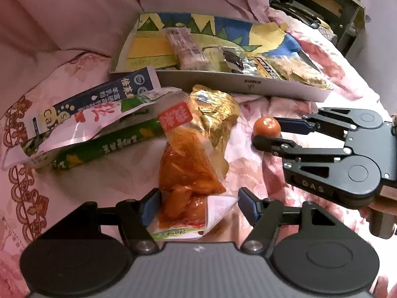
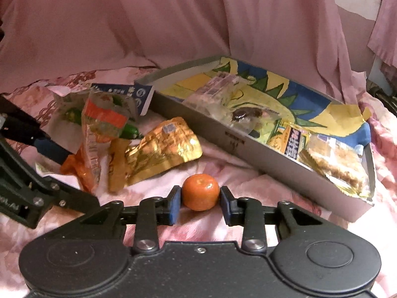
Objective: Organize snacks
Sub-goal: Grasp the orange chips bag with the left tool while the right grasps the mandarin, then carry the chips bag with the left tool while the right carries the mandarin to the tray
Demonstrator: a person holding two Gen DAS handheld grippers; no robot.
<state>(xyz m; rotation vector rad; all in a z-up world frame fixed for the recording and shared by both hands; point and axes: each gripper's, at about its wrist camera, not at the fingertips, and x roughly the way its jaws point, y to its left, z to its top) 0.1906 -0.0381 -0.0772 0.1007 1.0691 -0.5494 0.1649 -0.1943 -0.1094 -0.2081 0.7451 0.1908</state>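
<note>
An orange snack packet (image 1: 186,173) with a red label lies on the pink floral cloth between the fingers of my left gripper (image 1: 196,206). The left pad touches its side and the right pad only meets the white corner flap, so the jaws stand open around it. A small orange mandarin (image 2: 200,195) sits on the cloth with my right gripper (image 2: 200,198) shut on it, both blue pads against its sides. The left wrist view shows the same mandarin (image 1: 266,125) in the right gripper (image 1: 268,131). A grey tray (image 2: 223,134) with a colourful lining holds several wrapped snacks.
A gold foil packet (image 1: 215,114) lies behind the orange one. A green packet (image 1: 111,144), a white and pink packet (image 1: 86,121) and a dark blue sachet (image 1: 119,92) are piled to the left. The tray's rim (image 1: 223,84) lies beyond them. Pink cloth hangs behind.
</note>
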